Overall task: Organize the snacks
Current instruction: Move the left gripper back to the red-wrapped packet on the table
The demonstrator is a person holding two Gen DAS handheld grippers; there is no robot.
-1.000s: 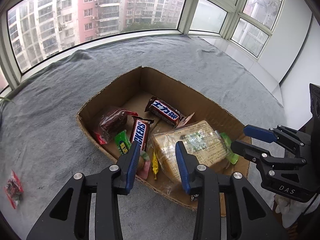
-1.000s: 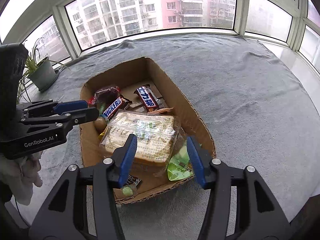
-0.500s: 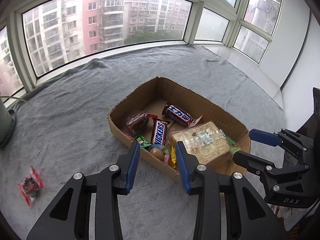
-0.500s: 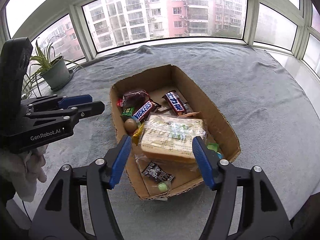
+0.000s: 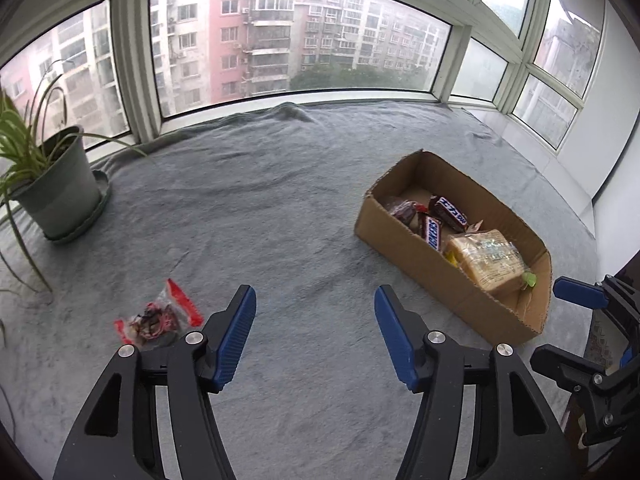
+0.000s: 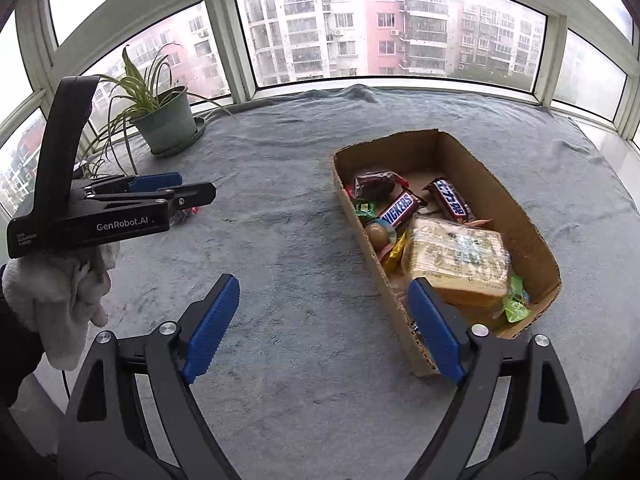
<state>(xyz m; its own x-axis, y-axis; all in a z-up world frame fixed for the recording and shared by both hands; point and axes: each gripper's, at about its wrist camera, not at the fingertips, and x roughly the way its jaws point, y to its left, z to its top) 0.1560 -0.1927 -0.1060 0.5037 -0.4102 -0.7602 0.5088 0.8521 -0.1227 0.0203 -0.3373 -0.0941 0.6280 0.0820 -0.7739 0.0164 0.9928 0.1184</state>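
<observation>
A cardboard box (image 5: 404,240) (image 6: 532,236) on the grey cloth holds a wrapped bread loaf (image 5: 490,264) (image 6: 460,260), two Snickers bars (image 6: 400,208) (image 6: 450,200), a dark red packet (image 6: 376,182) and small sweets. A red-edged snack packet (image 5: 156,318) lies alone on the cloth, just left of my left gripper (image 5: 314,330). Its jaws are opening with nothing between them. My right gripper (image 6: 324,328) hangs left of the box, jaws opening and empty. In the right wrist view the left gripper (image 6: 176,192) hides most of the loose packet.
A potted spider plant (image 5: 56,184) (image 6: 164,120) on a saucer stands at the far left by the window. The grey cloth (image 5: 260,208) covers the whole platform. A white wall (image 5: 612,128) rises right of the box. A white-gloved hand (image 6: 68,292) holds the left gripper.
Both grippers have drawn back from over the box and swung left, and both have opened wider. The box now sits to the right; the loose red packet and the plant have come nearer.
</observation>
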